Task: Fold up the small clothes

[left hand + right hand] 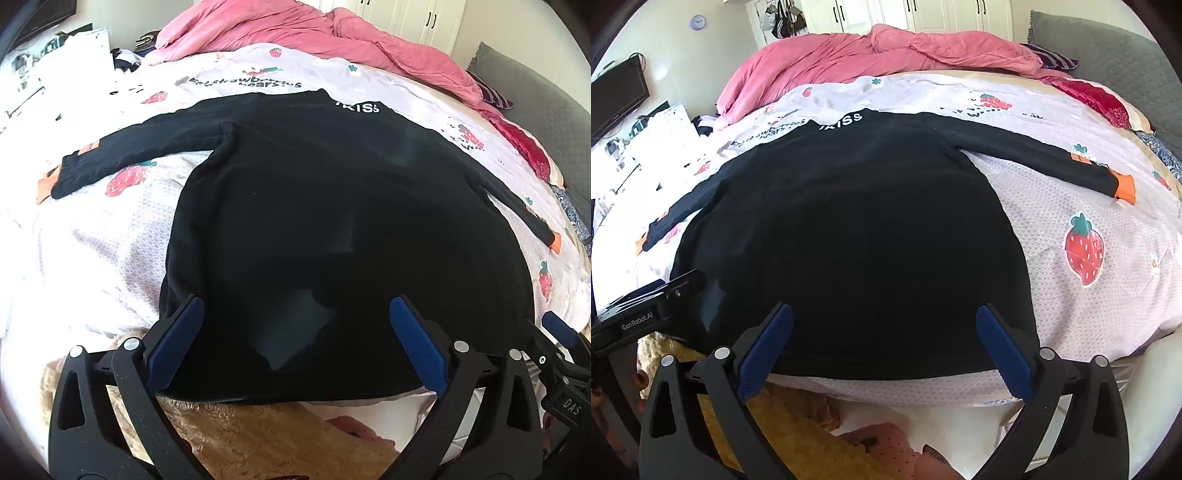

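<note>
A small black long-sleeved top (314, 221) (849, 229) lies flat on the strawberry-print bedsheet (110, 251) (1071, 206), hem toward me, collar with white lettering at the far side. Both sleeves stretch out sideways and end in orange cuffs (556, 242) (1126, 190). My left gripper (295, 306) hovers open over the left part of the hem, nothing between its blue pads. My right gripper (884, 314) stands open over the right part of the hem, likewise holding nothing. Each gripper shows at the edge of the other's view.
A crumpled pink duvet (295, 29) (849, 55) lies at the far side of the bed. A grey headboard (554, 122) and red patterned fabric (1097, 96) sit at the right. A yellow fluffy rug (258, 435) lies on the floor below the bed edge.
</note>
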A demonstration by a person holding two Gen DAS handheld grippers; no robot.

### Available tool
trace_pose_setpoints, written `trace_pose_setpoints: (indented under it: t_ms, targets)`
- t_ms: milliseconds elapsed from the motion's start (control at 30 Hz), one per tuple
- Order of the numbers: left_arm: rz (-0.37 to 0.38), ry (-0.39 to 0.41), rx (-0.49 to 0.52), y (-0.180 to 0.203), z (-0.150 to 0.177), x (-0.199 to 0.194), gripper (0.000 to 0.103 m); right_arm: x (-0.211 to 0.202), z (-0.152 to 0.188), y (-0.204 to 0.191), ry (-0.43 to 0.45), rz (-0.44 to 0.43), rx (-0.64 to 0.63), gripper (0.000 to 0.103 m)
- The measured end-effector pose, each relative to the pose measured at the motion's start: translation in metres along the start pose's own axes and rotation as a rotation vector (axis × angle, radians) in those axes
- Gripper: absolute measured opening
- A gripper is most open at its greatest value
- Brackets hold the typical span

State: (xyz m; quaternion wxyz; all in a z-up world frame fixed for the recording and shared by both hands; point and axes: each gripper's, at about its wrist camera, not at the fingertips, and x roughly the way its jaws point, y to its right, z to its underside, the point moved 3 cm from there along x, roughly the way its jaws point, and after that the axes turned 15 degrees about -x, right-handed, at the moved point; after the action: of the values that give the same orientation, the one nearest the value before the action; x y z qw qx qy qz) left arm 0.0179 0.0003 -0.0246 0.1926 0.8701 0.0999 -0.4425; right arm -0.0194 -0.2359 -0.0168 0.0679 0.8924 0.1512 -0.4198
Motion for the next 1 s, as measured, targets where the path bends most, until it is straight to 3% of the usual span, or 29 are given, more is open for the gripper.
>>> trace_pose_setpoints:
  t_ms: [1000]
  targets:
    - [0.007, 0.014, 0.004, -0.003, 0.003, -0.003, 0.095, 0.000, -0.003, -0.017, 0.012, 0.020, -0.064, 0.099]
